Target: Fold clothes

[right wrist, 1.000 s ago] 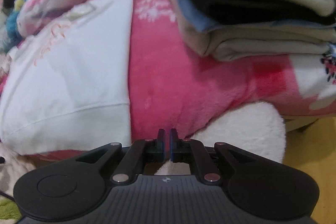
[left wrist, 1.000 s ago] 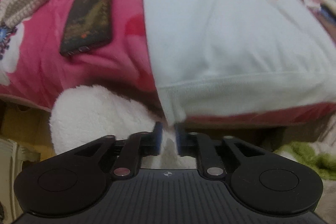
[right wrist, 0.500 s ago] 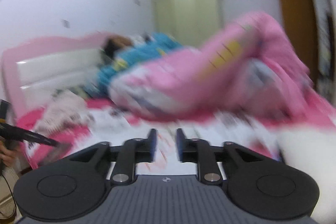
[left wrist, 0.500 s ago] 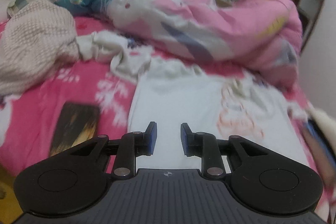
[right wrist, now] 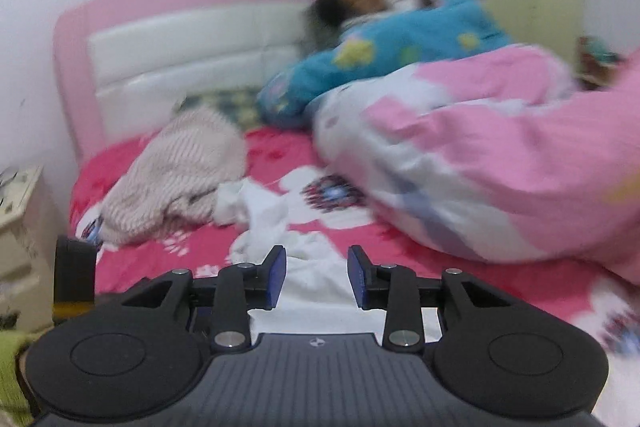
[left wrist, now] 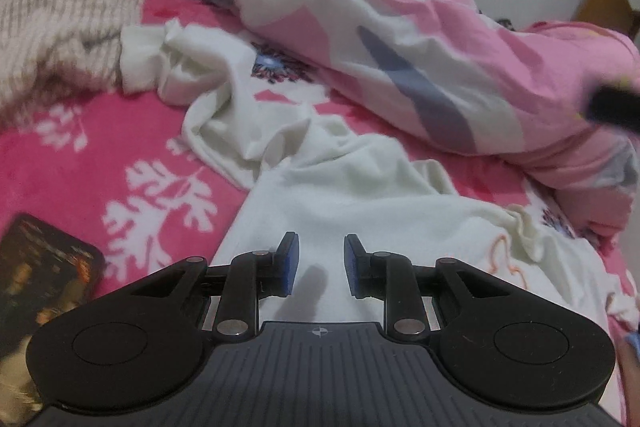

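A white sweatshirt (left wrist: 360, 203) with a faint orange print lies spread on the pink floral blanket (left wrist: 100, 155). Its sleeve (left wrist: 168, 63) trails crumpled toward the far left. My left gripper (left wrist: 318, 265) is open and empty, just above the shirt's body. In the right wrist view the same shirt (right wrist: 308, 275) lies below my right gripper (right wrist: 316, 277), which is open and empty. The left gripper's body (right wrist: 74, 271) shows at that view's left edge.
A phone (left wrist: 36, 279) lies on the blanket to the left of the shirt. A beige knit garment (left wrist: 52, 23) is heaped at the far left. A pink and white duvet (left wrist: 440, 67) bulges at the right. A person in blue (right wrist: 384, 39) lies by the headboard.
Both grippers rose from the bed's front edge to above the shirt and opened wider. The left gripper let go of the shirt's hem.
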Available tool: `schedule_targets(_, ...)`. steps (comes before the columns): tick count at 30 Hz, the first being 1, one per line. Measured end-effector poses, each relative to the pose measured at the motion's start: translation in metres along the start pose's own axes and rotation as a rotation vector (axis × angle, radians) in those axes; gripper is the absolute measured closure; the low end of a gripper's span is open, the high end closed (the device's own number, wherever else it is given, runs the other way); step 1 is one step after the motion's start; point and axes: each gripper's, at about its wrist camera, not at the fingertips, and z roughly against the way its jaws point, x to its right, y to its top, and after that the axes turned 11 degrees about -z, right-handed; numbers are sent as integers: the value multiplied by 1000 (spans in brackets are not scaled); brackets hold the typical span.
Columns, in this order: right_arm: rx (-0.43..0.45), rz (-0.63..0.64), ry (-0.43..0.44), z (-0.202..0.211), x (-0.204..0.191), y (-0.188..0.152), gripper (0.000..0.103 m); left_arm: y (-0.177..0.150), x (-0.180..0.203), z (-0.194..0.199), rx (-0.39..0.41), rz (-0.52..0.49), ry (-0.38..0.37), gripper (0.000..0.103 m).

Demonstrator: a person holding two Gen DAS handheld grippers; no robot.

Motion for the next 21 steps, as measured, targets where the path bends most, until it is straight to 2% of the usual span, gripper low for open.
schedule_targets(3, -75, 43, 69, -60, -23, 21, 67, -14, -11, -14, 10, 39, -22, 79)
schedule_targets(5, -102, 79, 97, -98, -35, 34, 67, -20, -16, -16, 53, 34, -37, 79)
schedule_targets(10, -160, 273, 162, -200, -87, 63, 66, -22, -30, -18, 72, 98, -98, 79)
schedule_targets(11, -171, 311, 180, -215, -96, 68, 64, -23, -33, -19, 73, 112, -111, 79)
schedule_targets(13, -211, 394, 217, -250, -116, 75, 52, -24, -36, -19, 76, 126, -128, 79)
schedule_targets(17, -296, 583, 211, -312, -145, 79, 46, -25, -38, -19, 81, 138, -145, 79)
schedule_targets(21, -422, 561, 197, -365, -149, 81, 37, -27, -38, -19, 87, 136, -148, 79)
